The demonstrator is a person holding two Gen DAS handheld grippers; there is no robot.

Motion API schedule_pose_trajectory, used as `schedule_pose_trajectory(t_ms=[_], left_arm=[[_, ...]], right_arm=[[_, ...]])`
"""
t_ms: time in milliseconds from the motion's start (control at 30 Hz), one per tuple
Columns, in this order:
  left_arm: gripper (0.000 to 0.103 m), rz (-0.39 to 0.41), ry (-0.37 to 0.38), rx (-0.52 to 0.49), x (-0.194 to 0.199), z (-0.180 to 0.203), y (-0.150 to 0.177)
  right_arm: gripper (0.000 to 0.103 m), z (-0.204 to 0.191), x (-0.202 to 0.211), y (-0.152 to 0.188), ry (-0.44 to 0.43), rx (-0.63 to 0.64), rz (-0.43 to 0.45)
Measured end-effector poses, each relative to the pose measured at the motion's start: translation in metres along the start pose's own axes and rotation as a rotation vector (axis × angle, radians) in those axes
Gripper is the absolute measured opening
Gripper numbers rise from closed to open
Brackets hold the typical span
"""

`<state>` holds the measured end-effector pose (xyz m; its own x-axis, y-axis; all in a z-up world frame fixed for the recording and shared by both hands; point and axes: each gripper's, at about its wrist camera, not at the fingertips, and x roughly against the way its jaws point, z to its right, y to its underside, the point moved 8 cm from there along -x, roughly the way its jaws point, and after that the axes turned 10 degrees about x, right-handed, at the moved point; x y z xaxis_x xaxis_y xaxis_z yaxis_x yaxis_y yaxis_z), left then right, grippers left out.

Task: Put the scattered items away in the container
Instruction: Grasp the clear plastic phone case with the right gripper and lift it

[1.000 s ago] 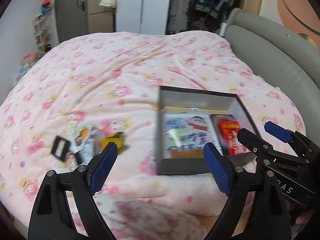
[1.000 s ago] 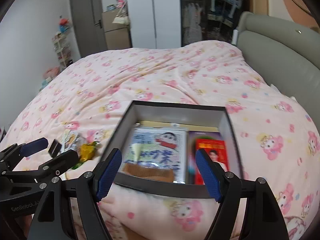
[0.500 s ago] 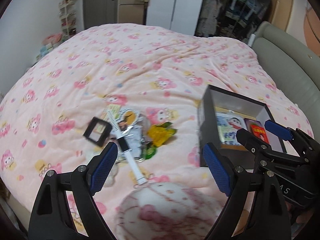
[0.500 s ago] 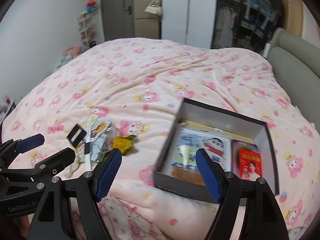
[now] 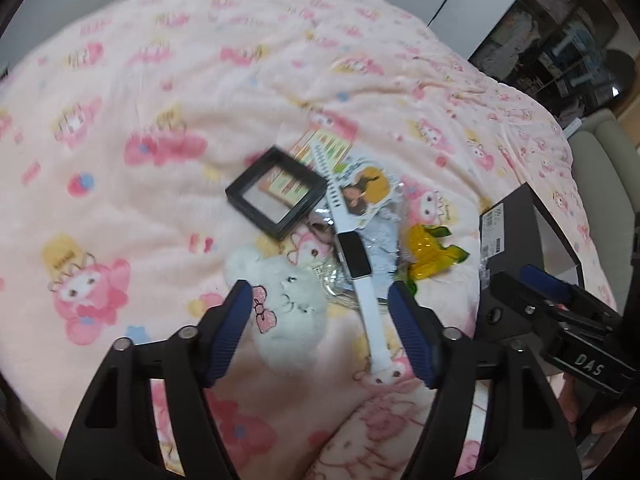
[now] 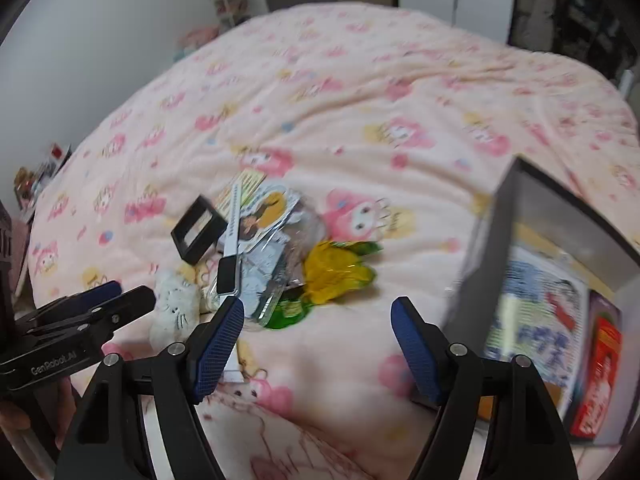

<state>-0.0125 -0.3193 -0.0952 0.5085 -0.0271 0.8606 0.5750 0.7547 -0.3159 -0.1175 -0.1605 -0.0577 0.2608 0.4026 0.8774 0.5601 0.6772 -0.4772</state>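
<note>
Scattered items lie in one loose heap on the pink blanket (image 5: 132,92), and the white watch (image 5: 358,268) in that heap serves as the landmark. Nearest the cameras, the left gripper (image 5: 320,320) hangs just above the watch's near strap; its jaws have just been closing in but grasp nothing, with the strap and the white plush toy (image 5: 286,300) framed between the blue pads. The right gripper (image 6: 316,340) hovers to the right of the watch over bare blanket; its jaws have also just been narrowing and it is likewise empty. Just right of the watch lie the clear plastic packets (image 6: 276,264) and the yellow wrapper (image 6: 332,268). Beyond the watch face sits the black frame (image 5: 276,192), with a printed card (image 5: 320,152) under the far strap. Well to the right of the watch stands the dark box (image 6: 560,248), already holding a picture book (image 6: 536,312) and a red packet (image 6: 600,376).

The step in hand looks like the approach to a first pick from the heap. The next move probably calls for lowering the left pads around the plush or the strap, clamping, then carrying it rightward to the box.
</note>
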Motion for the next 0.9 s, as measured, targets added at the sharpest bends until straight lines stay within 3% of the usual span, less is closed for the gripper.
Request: schedule_pose_trajectory(t_ms=[33,133,300,433,500,633,733,800,867,900], left_arm=[[0.062,-0.024,0.015,0.005,-0.007,-0.001,0.000],[0.055,-0.097,0.079,0.015,-0.027,0.002,0.004],[0.038,-0.124,0.161,-0.026,-0.041,0.017,0.001],[0.028,-0.130,0.210,-0.067,-0.052,0.032,-0.008],[0.028,-0.136,0.182,-0.088,-0.060,0.035,-0.010],[0.026,-0.160,0.097,-0.152,-0.076,0.042,-0.010],[0.041,-0.144,-0.016,-0.207,-0.081,0.036,-0.016],[0.039,-0.105,-0.112,-0.193,-0.077,0.022,-0.029],[0.030,-0.070,-0.201,-0.173,-0.070,0.006,-0.042],[0.030,-0.040,-0.200,-0.171,-0.064,0.004,-0.047]], right_arm=[[0.057,-0.004,-0.007,-0.002,-0.008,0.016,-0.015],[0.047,-0.014,-0.030,-0.005,-0.033,0.055,-0.063],[0.046,-0.017,-0.057,-0.004,-0.057,0.056,-0.117],[0.046,-0.003,-0.065,-0.004,0.005,0.012,-0.131],[0.046,-0.001,-0.069,-0.003,0.029,0.008,-0.142],[0.046,-0.006,-0.080,0.001,-0.015,0.008,-0.177],[0.046,-0.003,-0.081,-0.001,-0.045,-0.017,-0.180],[0.046,-0.003,-0.082,-0.002,-0.060,-0.028,-0.185],[0.046,-0.005,-0.082,-0.003,-0.068,-0.023,-0.183],[0.046,-0.007,-0.082,-0.003,-0.076,-0.021,-0.183]])
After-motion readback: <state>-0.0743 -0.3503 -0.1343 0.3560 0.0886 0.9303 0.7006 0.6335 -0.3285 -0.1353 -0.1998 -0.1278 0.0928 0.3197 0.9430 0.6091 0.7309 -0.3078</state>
